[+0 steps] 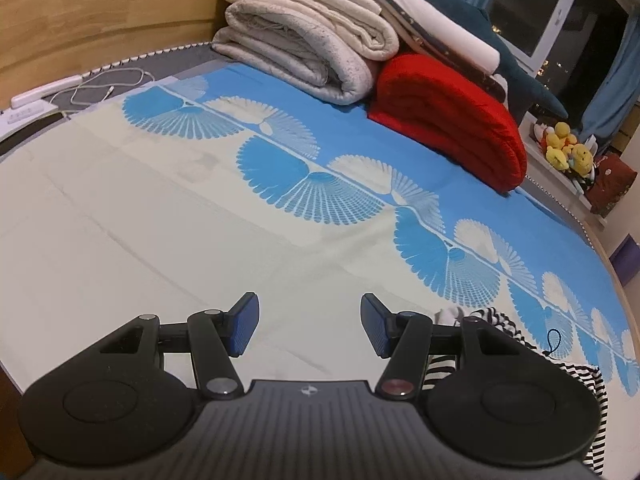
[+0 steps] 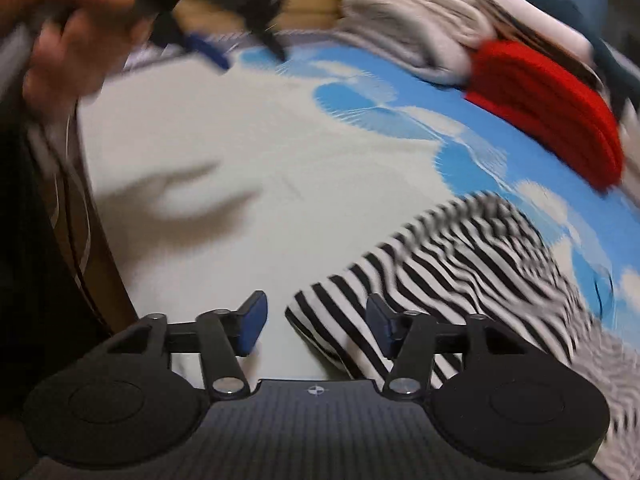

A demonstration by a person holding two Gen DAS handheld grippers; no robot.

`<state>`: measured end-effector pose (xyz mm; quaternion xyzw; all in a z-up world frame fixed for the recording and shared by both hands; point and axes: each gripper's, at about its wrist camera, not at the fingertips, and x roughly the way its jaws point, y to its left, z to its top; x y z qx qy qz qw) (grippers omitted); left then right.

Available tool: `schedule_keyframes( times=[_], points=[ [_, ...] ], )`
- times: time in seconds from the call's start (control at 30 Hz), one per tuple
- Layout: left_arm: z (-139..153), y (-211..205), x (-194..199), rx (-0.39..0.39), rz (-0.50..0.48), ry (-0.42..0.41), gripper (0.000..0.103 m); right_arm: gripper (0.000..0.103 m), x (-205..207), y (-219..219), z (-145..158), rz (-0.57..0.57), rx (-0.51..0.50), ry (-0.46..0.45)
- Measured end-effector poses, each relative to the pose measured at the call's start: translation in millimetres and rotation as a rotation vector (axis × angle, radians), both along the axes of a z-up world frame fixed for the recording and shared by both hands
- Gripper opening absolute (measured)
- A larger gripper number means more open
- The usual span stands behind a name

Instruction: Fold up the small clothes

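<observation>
A black-and-white striped garment (image 2: 460,248) lies rumpled on the cream and blue bed sheet (image 2: 260,152). My right gripper (image 2: 316,320) hovers over its near-left edge. The jaws stand open; that edge shows between the blue pads, which do not press on it. This view is blurred. My left gripper (image 1: 310,324) is open over bare cream sheet (image 1: 160,220), with only a corner of the striped garment (image 1: 496,320) showing to its right. In the right wrist view the left gripper (image 2: 244,50) appears blurred at the top left, held by a hand (image 2: 60,40).
Folded beige blankets (image 1: 304,40) and a folded red blanket (image 1: 452,120) are stacked at the head of the bed against a wooden headboard (image 1: 100,12). A power strip with a white cable (image 1: 28,106) lies at the far left. Yellow plush toys (image 1: 568,148) sit by the window.
</observation>
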<state>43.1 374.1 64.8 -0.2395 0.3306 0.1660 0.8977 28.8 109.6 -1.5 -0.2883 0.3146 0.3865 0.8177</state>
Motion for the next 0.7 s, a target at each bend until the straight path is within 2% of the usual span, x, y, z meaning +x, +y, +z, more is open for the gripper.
schedule_keyframes(
  times=[0.13,0.23,0.27,0.3,0.43,0.5,0.6,0.7],
  points=[
    [-4,11,-1,-0.023,0.018,0.004,0.062,0.061,5,18,-28,0.047,-0.158,-0.015],
    [-6,17,-1,-0.034,0.025,0.007,0.062,0.063,12,21,-35,0.058,-0.167,-0.025],
    [-7,19,-1,-0.037,0.025,0.007,0.062,0.061,16,20,-34,0.052,-0.156,-0.010],
    [-7,21,0,-0.039,0.026,0.006,0.062,0.051,21,18,-34,0.040,-0.148,-0.003],
    [-10,28,0,-0.048,0.033,0.008,0.062,0.036,32,11,-36,0.033,-0.137,0.021],
    [-11,31,0,-0.051,0.035,0.011,0.062,0.022,32,12,-35,0.040,-0.148,0.004],
    [-15,37,1,-0.051,0.045,0.021,0.062,0.016,32,13,-24,0.008,-0.109,0.004],
    [-19,42,1,-0.062,0.065,0.034,0.062,0.015,29,14,-8,-0.049,-0.048,-0.009]
  ],
)
